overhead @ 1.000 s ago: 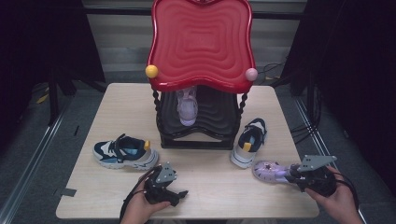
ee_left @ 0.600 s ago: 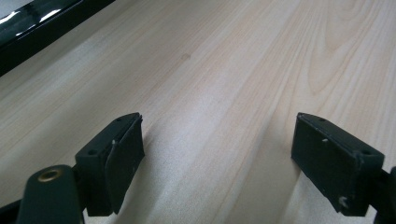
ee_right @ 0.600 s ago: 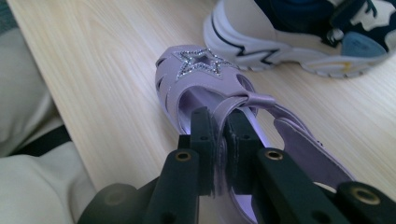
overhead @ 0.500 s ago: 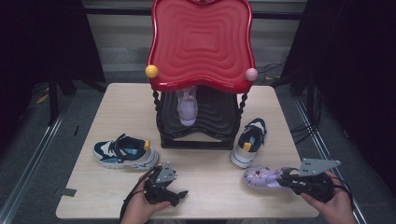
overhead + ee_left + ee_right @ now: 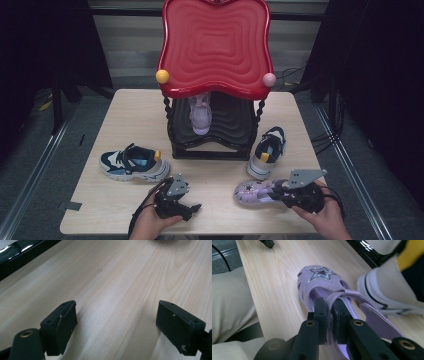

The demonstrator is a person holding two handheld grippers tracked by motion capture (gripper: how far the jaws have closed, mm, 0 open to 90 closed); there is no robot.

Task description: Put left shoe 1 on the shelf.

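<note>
**Purple sandal dragged inward along the near edge of the table**

Compared with the earlier frames, the right gripper (image 5: 278,192) and the purple sandal (image 5: 257,192) it holds now sit further toward the table's middle; a second ago they were by the right-hand edge, and the sandal's toe now points toward the left gripper (image 5: 186,210). The left gripper, the other shoes and the rack have not shifted.

Right gripper: jaws closed tight, pinching the sandal's strap (image 5: 331,305) between the pads. In the right gripper view the sandal stretches straight ahead of the jaws, star-decorated toe (image 5: 319,273) farthest away, sole down on the wood. Just to the gripper's right stands a white-and-navy sneaker with a yellow tab (image 5: 394,287), near the sandal but apart from it.

Left gripper: jaws wide apart, nothing between them, bare table (image 5: 117,290) below. It rests low at the near edge, well to the left of the sandal's toe.

Ahead of both grippers: the red-topped shoe rack (image 5: 215,50), with the matching purple sandal (image 5: 200,116) already standing on its black lower shelf. A second sneaker (image 5: 134,163) lies beyond and left of the left gripper.

Judgement: the sandal is being brought round for placing beside its partner on the shelf. The grip on a thin strap looks secure but lets the shoe swing; the nearby sneaker is the thing to avoid when lifting.
</note>
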